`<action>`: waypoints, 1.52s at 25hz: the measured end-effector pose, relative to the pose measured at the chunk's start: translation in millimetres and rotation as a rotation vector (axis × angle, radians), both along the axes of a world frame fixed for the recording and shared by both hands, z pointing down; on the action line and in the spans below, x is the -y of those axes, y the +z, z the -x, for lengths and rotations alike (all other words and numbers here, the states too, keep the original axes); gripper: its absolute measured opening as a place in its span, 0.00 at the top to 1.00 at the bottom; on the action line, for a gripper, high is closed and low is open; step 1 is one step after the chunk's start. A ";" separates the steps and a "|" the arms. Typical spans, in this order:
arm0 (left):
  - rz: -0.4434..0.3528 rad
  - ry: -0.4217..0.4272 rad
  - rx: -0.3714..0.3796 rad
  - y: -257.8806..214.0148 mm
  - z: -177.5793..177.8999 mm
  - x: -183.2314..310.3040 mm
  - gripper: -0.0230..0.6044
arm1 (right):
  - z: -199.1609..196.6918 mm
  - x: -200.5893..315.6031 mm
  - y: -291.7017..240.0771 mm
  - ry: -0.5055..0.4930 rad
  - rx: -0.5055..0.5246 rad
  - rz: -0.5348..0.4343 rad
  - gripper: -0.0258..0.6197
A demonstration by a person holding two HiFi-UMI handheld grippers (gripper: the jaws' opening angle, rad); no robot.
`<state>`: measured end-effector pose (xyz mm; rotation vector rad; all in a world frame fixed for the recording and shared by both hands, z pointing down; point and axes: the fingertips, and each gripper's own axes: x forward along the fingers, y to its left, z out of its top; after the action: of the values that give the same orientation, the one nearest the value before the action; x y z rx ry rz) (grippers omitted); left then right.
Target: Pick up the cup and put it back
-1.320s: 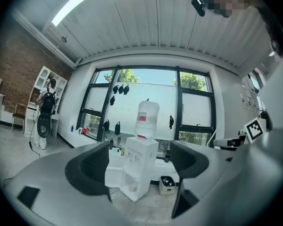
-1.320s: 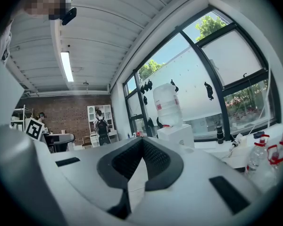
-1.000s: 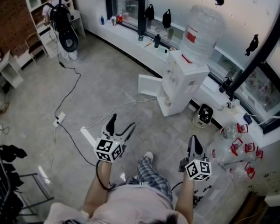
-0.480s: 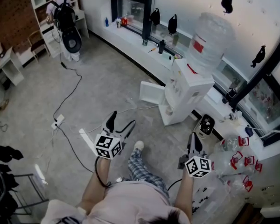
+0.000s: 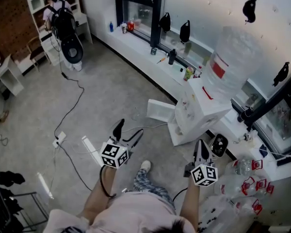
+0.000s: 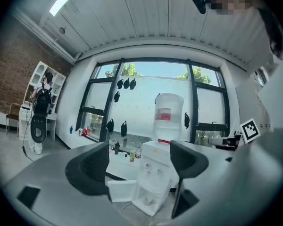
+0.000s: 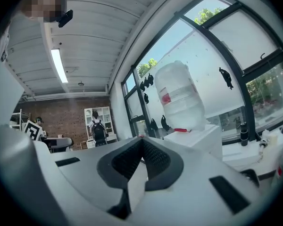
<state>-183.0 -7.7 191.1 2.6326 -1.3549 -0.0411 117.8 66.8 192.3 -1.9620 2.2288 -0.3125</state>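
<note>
Bare grey concrete floor (image 5: 111, 81) lies open ahead of the left gripper (image 5: 127, 130), so the way to the white water dispenser with the clear bottle on top (image 5: 199, 111) is free on that side. The dispenser's white lower door (image 5: 160, 111) hangs open to the left and juts into that path. Thin dark cables (image 5: 81, 86) and a white power strip (image 5: 59, 139) trail over the floor further left. The right gripper (image 5: 200, 148) has a small black round-topped object (image 5: 219, 144) just beside it. Clear plastic bottles with red caps (image 5: 250, 183) crowd the floor to its right. The long white window ledge (image 5: 140, 47) closes off the room behind the dispenser.
</note>
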 end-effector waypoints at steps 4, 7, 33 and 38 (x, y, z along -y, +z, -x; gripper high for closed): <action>-0.024 0.041 0.007 -8.8 -17.7 66.2 0.34 | -7.3 52.1 5.2 0.029 -0.008 0.012 0.93; -0.017 0.076 0.007 -10.0 -34.0 108.4 0.34 | -12.4 85.5 10.2 0.049 0.000 0.030 0.93; 0.017 0.472 0.056 -11.0 -144.9 275.1 0.34 | -29.7 183.5 5.8 0.337 0.023 0.071 0.93; 0.020 0.581 0.076 -6.9 -155.8 291.3 0.34 | -22.8 190.7 9.9 0.426 0.034 0.073 0.93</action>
<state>-27.2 -299.0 184.3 2.9211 -0.5565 0.1501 140.5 -123.9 202.2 -2.3780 1.7373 -0.3674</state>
